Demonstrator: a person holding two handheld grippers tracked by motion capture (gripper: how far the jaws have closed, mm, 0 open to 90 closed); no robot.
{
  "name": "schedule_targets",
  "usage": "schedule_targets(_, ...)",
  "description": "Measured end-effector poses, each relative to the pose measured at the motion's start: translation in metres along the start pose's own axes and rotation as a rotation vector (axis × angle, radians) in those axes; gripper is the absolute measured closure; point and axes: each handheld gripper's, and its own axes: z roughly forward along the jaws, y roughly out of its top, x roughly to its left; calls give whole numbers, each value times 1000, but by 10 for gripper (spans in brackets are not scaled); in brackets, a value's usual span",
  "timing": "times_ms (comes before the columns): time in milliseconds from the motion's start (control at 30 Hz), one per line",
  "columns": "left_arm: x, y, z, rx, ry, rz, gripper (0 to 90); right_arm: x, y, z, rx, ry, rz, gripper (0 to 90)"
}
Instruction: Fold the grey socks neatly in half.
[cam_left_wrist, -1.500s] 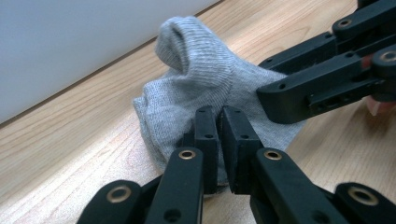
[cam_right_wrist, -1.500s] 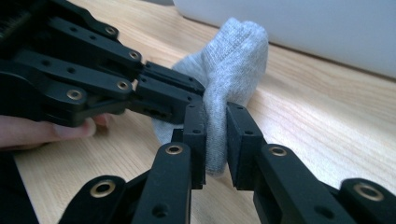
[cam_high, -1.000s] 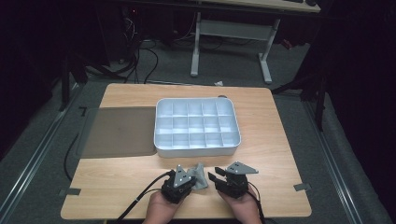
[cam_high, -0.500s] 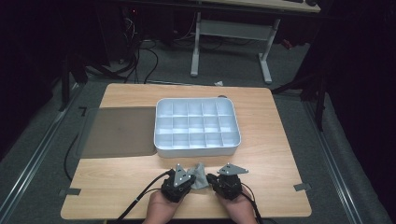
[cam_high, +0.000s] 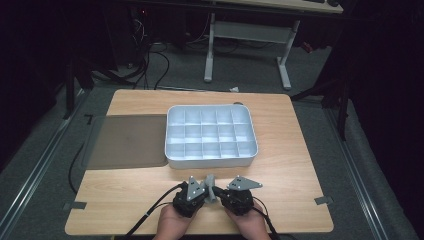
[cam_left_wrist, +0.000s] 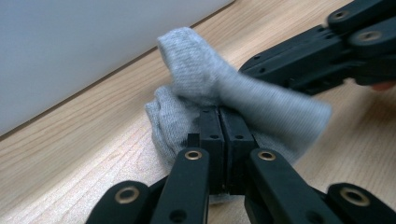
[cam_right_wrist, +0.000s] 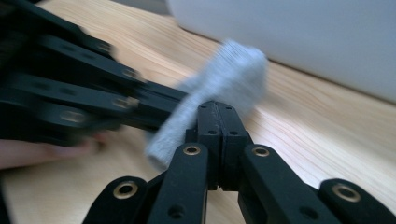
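A small grey knit cloth (cam_high: 210, 181) is held just above the wooden table (cam_high: 300, 165), near its front edge, between both grippers. My left gripper (cam_high: 204, 194) is shut on its lower fold; in the left gripper view the black jaws (cam_left_wrist: 219, 128) meet over the cloth (cam_left_wrist: 196, 70). My right gripper (cam_high: 218, 194) is shut on the cloth's other end; in the right gripper view the cloth (cam_right_wrist: 233, 70) bulges past the closed jaws (cam_right_wrist: 217, 119). Both pairs of jaws have just been closing with the cloth between them. The tips nearly touch.
A white tray with several empty compartments (cam_high: 172, 161) stands just beyond the grippers at the table's middle; its wall (cam_left_wrist: 70, 46) shows close behind the cloth. A dark grey mat (cam_high: 127, 140) lies left of the tray. Cables trail from both grippers off the front edge.
The right gripper has shifted left toward the left gripper and its jaws have closed onto the grey cloth. The left gripper stayed in place.
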Motion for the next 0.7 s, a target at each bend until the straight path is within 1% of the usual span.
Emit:
schedule_targets(67,0,0,0,1,0,-2,893,2,0,0,-7,0,-11,900)
schedule_targets(167,0,0,0,1,1,-2,893,0,0,1,-6,10,2,900)
schedule_targets(333,1,0,0,1,-3,-9,885,1,0,0,-8,1,-5,900)
schedule_targets(400,2,0,0,-4,-14,-26,863,0,-1,0,-8,-10,-3,900)
schedule_targets(467,3,1,0,-7,-27,-45,836,-2,-2,1,-1,-31,3,900)
schedule_targets(567,4,1,-1,-14,-33,-52,809,-6,-5,5,32,-82,9,900)
schedule_targets(600,5,1,-1,-17,-42,-60,785,-6,-5,6,39,-91,7,900)
schedule_targets(633,7,2,-3,-21,-59,-86,756,-6,-6,6,39,-94,7,900)
schedule_targets(667,10,2,-5,-35,-82,-122,717,-6,-6,6,39,-97,8,900)
schedule_targets(700,14,3,-9,-59,-111,-161,674,-6,-5,5,38,-98,5,900)
